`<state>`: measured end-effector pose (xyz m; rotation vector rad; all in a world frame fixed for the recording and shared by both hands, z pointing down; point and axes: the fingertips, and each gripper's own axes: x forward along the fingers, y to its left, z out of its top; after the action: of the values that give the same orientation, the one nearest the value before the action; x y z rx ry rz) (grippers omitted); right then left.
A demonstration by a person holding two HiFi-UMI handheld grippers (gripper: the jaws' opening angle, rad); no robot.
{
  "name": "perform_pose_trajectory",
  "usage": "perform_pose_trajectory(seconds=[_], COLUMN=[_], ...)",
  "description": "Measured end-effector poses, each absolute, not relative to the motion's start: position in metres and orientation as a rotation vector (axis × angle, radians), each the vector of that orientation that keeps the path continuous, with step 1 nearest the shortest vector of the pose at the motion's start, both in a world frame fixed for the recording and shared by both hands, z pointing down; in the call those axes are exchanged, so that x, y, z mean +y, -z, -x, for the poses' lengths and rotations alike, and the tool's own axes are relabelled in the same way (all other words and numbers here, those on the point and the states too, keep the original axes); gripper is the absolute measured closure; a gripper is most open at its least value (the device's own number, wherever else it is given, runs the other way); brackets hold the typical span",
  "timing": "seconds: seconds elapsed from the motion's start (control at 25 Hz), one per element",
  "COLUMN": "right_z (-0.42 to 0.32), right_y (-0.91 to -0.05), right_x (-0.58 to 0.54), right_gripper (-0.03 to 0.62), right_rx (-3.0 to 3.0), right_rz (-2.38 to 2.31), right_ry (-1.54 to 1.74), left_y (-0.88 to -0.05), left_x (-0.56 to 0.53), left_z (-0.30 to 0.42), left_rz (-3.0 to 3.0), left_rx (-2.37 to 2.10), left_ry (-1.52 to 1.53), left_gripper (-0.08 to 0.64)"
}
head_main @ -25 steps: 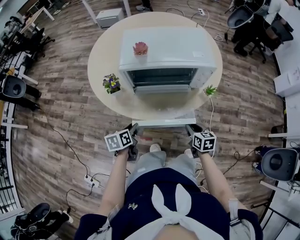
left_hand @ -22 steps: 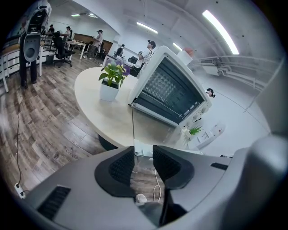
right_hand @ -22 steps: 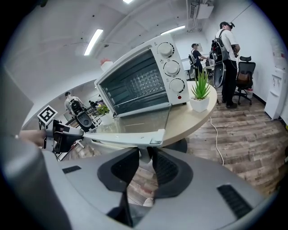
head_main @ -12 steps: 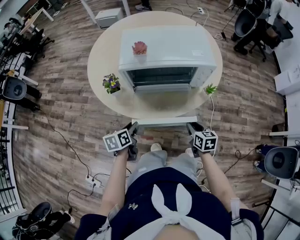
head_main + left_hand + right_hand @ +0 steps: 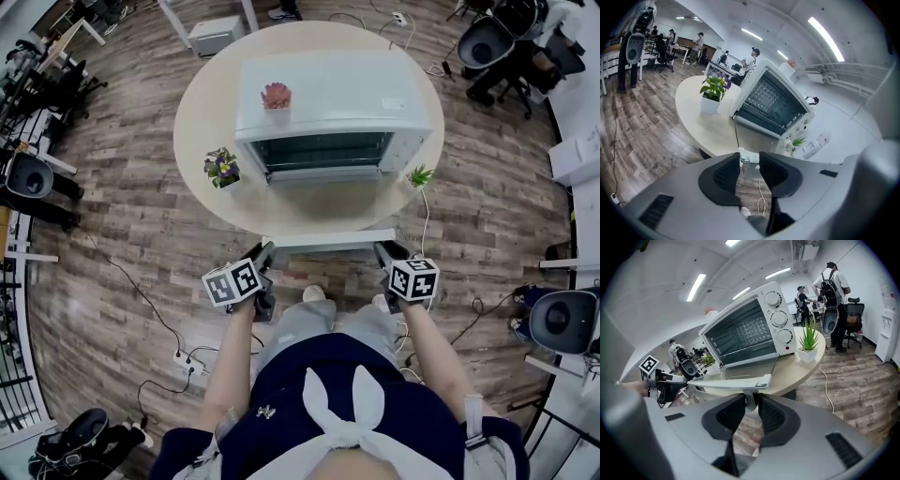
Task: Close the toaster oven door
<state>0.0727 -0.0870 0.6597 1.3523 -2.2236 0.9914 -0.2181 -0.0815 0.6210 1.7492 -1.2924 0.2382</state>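
Toaster oven door [image 5: 328, 211] gripped at its handle [image 5: 328, 238], open as before
Fingers of left gripper [image 5: 267, 253] and right gripper [image 5: 384, 251] are clamped on the handle ends; the door lies flat beyond the tabletop [image 5: 202, 112] edge, unmoved; lifting is judged not yet begun.

left gripper [image 5: 749, 154] jaws clamp the end of the white door handle [image 5: 746, 159] | glass door [image 5: 757, 138] hangs open and level from the toaster oven [image 5: 773, 105] | oven sits on round table [image 5: 701, 126] | potted plant [image 5: 712, 93] stands left of oven
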Motion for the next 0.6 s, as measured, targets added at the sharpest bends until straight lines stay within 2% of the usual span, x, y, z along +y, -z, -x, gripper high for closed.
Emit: perform_pose_trajectory(seconds=[0.6], right_z=[-0.073], right_y=[-0.651], right_x=[-0.089], right_gripper=[0.499], right_rx=[-2.230], right_rz=[-1.363], right_ry=[-1.022], left_y=[-0.606], left_x=[-0.074], left_z=[0.220], left_rz=[-1.832], left_rx=[-1.364], left_ry=[-0.241], left_gripper=[0.425])
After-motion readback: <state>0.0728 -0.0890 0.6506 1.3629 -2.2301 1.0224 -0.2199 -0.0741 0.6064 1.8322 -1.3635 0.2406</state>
